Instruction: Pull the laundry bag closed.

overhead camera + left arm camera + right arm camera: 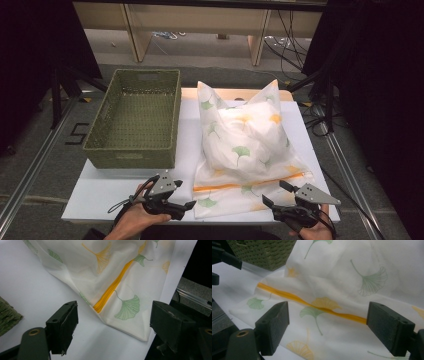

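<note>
A white pillow in a ginkgo-leaf print cover (245,140) lies on the right half of the white board, with an orange stripe (250,184) across its flat near flap. My left gripper (184,195) is open at the flap's near left corner. In the left gripper view that corner (130,315) lies between the spread jaws (112,327), untouched. My right gripper (274,192) is open at the near right of the flap. In the right gripper view its jaws (327,330) stand wide above the cloth (342,277) and the stripe (287,295).
A green woven basket (130,157), nothing in it, stands on the left half of the board, its corner visible (262,252) beyond the cloth. The white board (100,190) ends just behind both grippers. Cables and shelf legs lie on the floor beyond the table.
</note>
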Demonstrator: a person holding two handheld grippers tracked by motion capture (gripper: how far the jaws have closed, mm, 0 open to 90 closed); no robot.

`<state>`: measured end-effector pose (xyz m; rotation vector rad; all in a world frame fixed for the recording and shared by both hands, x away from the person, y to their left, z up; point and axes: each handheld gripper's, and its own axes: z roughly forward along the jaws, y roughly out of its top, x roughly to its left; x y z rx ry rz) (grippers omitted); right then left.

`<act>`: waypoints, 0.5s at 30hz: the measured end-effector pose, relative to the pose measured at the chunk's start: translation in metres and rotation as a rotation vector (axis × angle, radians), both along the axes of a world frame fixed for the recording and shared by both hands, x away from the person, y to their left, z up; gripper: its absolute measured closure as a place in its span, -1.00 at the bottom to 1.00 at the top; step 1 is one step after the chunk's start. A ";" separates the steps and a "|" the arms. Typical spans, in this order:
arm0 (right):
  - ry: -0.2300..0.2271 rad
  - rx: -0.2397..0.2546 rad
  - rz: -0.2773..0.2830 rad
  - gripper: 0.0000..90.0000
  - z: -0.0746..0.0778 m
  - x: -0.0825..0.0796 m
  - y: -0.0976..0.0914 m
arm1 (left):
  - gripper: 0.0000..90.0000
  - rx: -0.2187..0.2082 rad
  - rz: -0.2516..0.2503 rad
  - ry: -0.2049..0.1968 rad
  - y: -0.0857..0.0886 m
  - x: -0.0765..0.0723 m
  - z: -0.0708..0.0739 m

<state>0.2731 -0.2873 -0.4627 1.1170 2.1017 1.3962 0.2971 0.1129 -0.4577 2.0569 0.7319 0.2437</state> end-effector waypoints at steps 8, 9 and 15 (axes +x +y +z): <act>0.003 -0.004 0.009 -0.57 -0.003 -0.008 0.000 | -0.51 0.004 -0.013 -0.012 0.001 -0.001 0.002; 0.002 -0.016 0.006 -0.57 -0.003 -0.007 0.000 | -0.51 0.005 -0.014 -0.009 0.001 -0.001 0.002; 0.021 -0.014 0.003 -0.57 -0.006 -0.007 0.001 | -0.51 0.012 -0.007 0.014 0.001 -0.001 0.001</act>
